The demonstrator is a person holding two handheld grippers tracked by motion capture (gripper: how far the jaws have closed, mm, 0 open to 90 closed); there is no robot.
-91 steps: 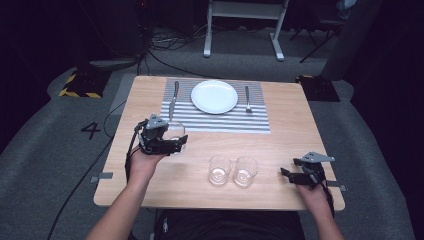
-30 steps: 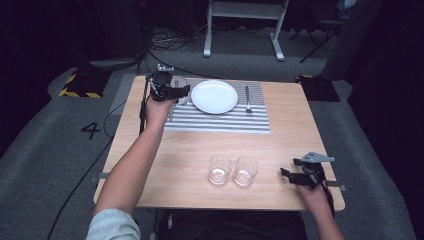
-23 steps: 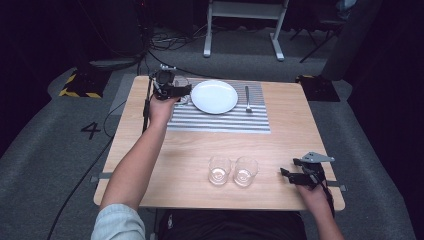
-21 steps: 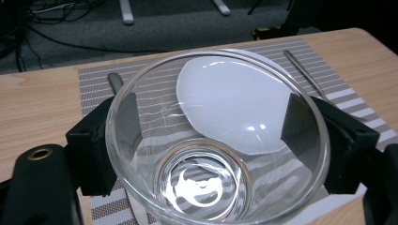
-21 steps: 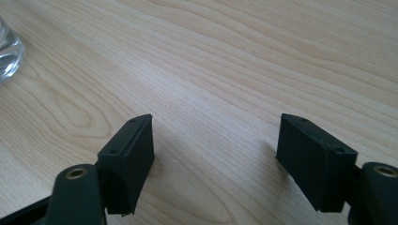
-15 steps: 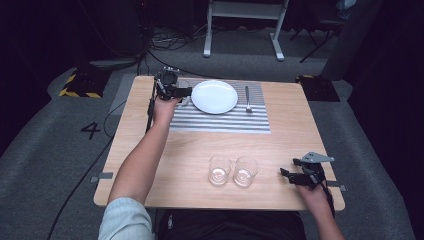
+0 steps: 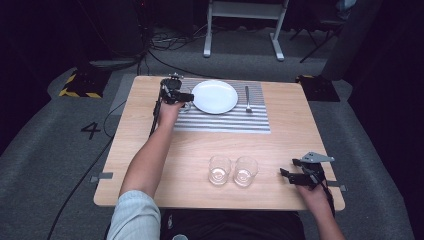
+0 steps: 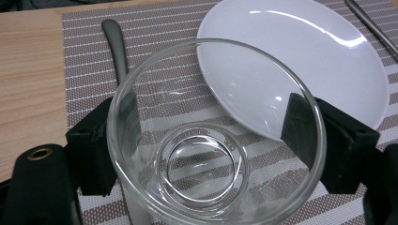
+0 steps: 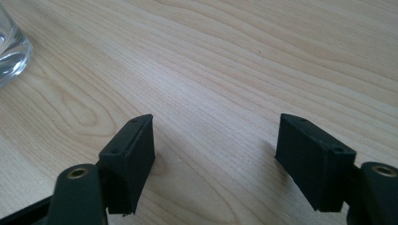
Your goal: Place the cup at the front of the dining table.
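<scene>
At about ten o'clock on the pale wooden counter we see our left tongs, reached far forward, with both jaws pressed against the sides of a clear round drinking glass. In the left gripper view the glass sits over the grey-and-white striped placemat, its rim overlapping the near edge of the round white plate. A dark metal knife handle lies on the mat at eleven o'clock from the glass, just beside it. We cannot tell whether the glass rests on the mat or hangs just above it.

Moving right in the high view, the plate sits at twelve o'clock on the mat, and a metal fork lies at its three o'clock side, apart from it. Toward six o'clock two more clear tumblers stand side by side on bare wood, almost touching.

At about four o'clock, near the counter's edge, our right tongs rest low, jaws spread wide with nothing between them, pointing toward the tumblers.
</scene>
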